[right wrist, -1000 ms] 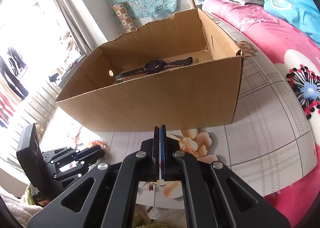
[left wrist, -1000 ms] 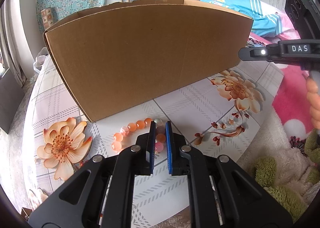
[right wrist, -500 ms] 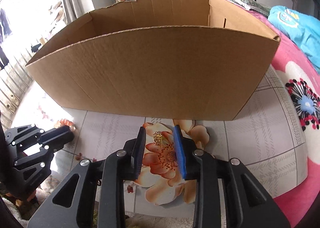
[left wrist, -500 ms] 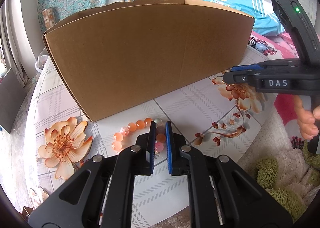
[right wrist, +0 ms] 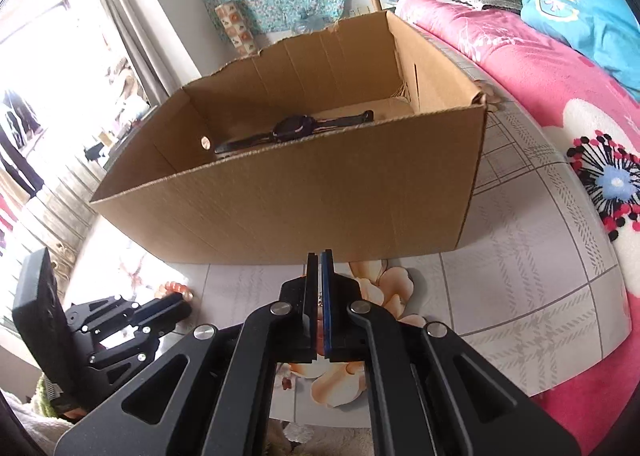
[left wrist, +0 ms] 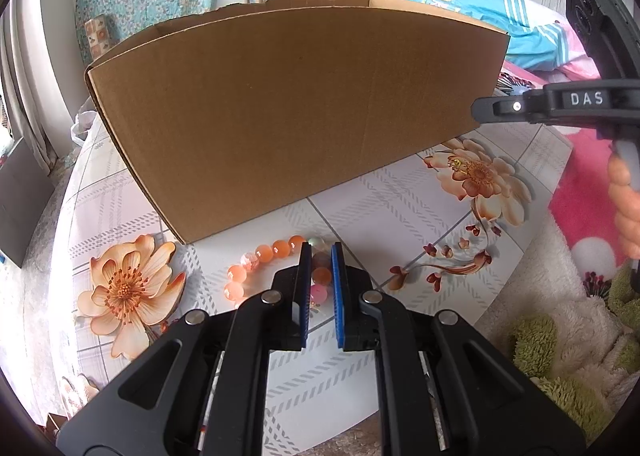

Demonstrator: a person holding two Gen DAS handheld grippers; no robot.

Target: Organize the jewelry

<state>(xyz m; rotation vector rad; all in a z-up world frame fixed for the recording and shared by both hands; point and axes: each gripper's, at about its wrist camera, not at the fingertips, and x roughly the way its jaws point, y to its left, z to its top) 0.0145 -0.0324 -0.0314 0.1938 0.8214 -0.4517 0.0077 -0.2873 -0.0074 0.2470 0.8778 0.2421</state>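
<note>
Left gripper (left wrist: 320, 252): we find its fingers drawn close on the bead bracelet (left wrist: 276, 250), with beads filling the narrow gap between the pads.
Bead bracelet: it lies on the counter (left wrist: 400, 207) just in front of the cardboard box (left wrist: 280, 115); its orange beads curve away to the left of the fingers.
Right gripper (right wrist: 320, 256): the fingers have just closed and stand pad to pad above a printed flower. We note a faint glint in the slit but cannot tell what it is.
Small gold piece (left wrist: 456, 163): it rests on the flower print at the right end of the box, below the right gripper's tip.
Hand (left wrist: 626, 207): it is wrapped round the right gripper's handle at the frame edge.
Cardboard box: it is open-topped and stands on the counter.
Watch (right wrist: 296, 127): it lies on the box floor, strap stretched out.
Bed (right wrist: 540, 67): it has a pink cover and runs along the right of the counter.
</note>
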